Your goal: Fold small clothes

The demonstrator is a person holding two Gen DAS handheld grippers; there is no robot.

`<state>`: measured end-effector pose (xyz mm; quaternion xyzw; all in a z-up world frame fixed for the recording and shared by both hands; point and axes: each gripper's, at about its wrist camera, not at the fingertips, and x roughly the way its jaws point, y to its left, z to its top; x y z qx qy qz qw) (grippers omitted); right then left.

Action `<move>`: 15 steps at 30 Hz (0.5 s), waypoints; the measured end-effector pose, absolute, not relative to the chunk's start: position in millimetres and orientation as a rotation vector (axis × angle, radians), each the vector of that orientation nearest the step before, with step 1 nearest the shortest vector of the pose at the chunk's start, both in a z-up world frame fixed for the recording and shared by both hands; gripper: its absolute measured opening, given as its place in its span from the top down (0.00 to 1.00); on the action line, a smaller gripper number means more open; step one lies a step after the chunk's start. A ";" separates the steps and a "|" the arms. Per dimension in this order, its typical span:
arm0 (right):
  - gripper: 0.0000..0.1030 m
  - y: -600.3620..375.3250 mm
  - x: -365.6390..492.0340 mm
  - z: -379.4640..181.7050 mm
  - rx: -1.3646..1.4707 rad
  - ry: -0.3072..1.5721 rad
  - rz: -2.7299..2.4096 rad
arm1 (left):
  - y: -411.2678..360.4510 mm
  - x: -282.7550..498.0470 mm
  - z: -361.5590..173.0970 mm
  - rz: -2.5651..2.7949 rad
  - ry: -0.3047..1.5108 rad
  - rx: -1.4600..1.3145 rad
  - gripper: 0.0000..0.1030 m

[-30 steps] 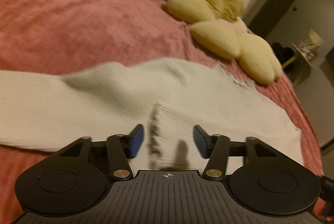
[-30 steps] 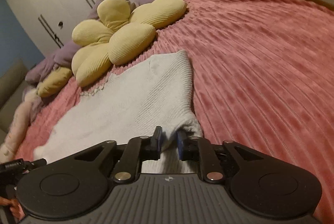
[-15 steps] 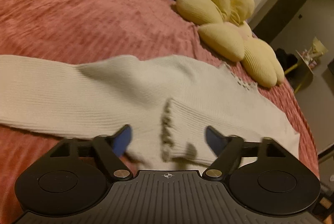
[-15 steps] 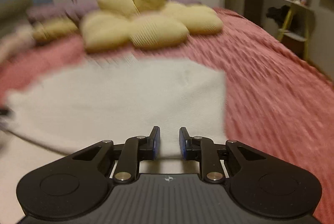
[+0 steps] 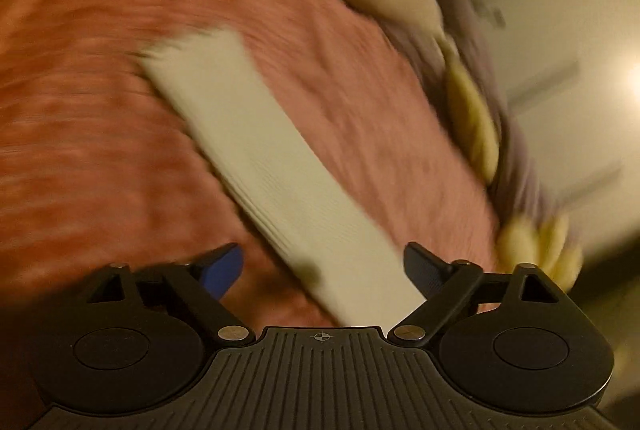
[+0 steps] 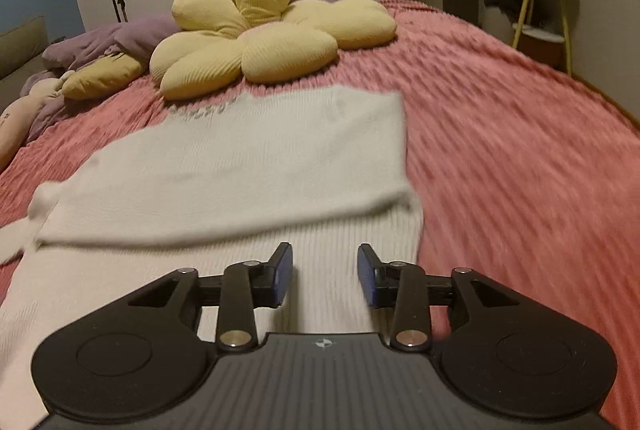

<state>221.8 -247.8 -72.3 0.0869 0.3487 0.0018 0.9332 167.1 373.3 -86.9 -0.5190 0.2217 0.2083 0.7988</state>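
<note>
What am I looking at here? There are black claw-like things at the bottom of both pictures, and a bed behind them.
No robot: a person holds a two-fingered tool in each hand, each with a camera looking along its fingers. One picture comes from the left gripper, the other from the right gripper. Both sets of jaws stand open and hold nothing. On the pink bedspread lies a cream knitted sweater, partly folded; the blurred left view shows one long sleeve stretched out. Behind sits a yellow flower-shaped cushion. The job is folding clothes.
</note>
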 end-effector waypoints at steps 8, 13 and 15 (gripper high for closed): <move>0.51 -231.9 217.1 -63.7 0.178 0.719 -0.016 | 419.8 155.5 -103.3 0.493 0.256 -1.325 0.13; 0.52 -230.1 217.9 -64.0 0.188 0.728 -0.038 | 423.5 168.6 -104.6 0.524 0.294 -1.289 0.31; 0.52 -228.3 217.3 -64.7 0.174 0.732 -0.040 | 426.9 166.9 -105.6 0.529 0.310 -1.276 0.43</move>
